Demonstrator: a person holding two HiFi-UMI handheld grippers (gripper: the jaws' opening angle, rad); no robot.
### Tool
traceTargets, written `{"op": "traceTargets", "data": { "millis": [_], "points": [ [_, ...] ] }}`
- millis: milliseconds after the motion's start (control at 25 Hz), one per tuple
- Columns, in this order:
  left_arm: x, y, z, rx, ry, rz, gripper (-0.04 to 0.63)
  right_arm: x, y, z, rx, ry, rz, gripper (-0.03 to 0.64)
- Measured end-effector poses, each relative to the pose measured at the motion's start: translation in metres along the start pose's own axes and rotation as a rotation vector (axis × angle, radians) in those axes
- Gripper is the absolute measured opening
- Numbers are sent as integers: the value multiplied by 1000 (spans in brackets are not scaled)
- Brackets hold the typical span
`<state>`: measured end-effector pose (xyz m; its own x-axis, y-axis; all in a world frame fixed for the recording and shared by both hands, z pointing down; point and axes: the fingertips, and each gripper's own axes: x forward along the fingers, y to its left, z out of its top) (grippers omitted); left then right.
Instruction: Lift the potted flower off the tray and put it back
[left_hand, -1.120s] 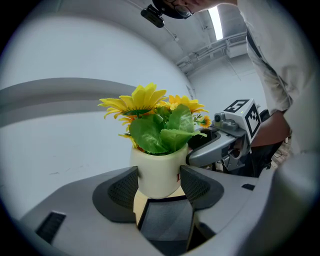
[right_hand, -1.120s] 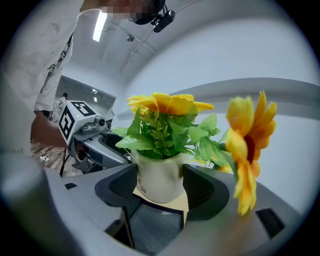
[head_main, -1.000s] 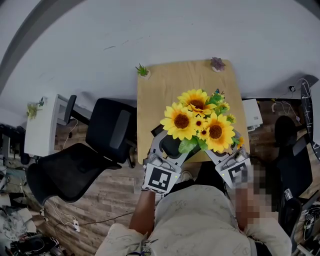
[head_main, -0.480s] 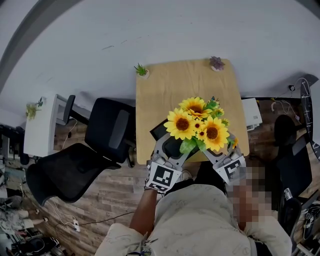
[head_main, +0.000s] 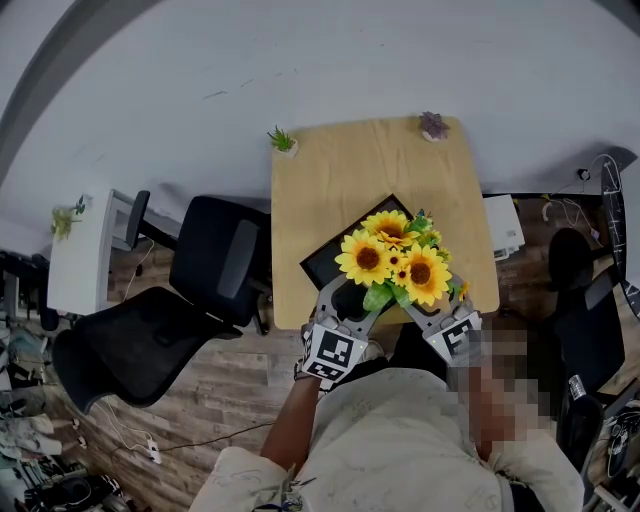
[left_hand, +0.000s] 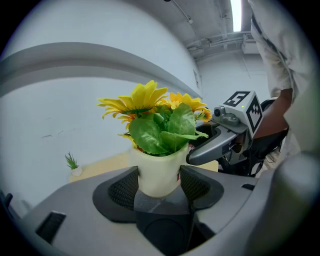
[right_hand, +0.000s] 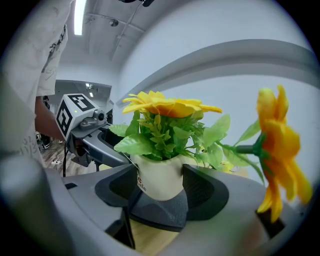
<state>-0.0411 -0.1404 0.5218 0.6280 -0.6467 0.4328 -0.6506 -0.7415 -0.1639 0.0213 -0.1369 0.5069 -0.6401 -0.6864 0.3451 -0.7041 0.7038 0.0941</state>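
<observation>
Your left gripper (left_hand: 159, 184) and right gripper (right_hand: 161, 186) both clamp white pot (left_hand: 156, 170), held between them over tray (head_main: 325, 258). Likely light, stiff, slick, top-heavy under sunflowers (head_main: 396, 266). Grip pot wall low, never stems.

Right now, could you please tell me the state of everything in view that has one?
Pot: upright, gripped on both sides; base hidden.
Left gripper: jaws shut on pot.
Right gripper: jaws shut on pot.
Tray: flat on table.
</observation>
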Motion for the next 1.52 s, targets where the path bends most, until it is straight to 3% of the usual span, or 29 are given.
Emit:
{"op": "traceTargets", "data": {
  "millis": [1520],
  "points": [
    [80,19,-53,-83,159,-90,262,55,-44,-62,34,167,22,298]
  ]
}}
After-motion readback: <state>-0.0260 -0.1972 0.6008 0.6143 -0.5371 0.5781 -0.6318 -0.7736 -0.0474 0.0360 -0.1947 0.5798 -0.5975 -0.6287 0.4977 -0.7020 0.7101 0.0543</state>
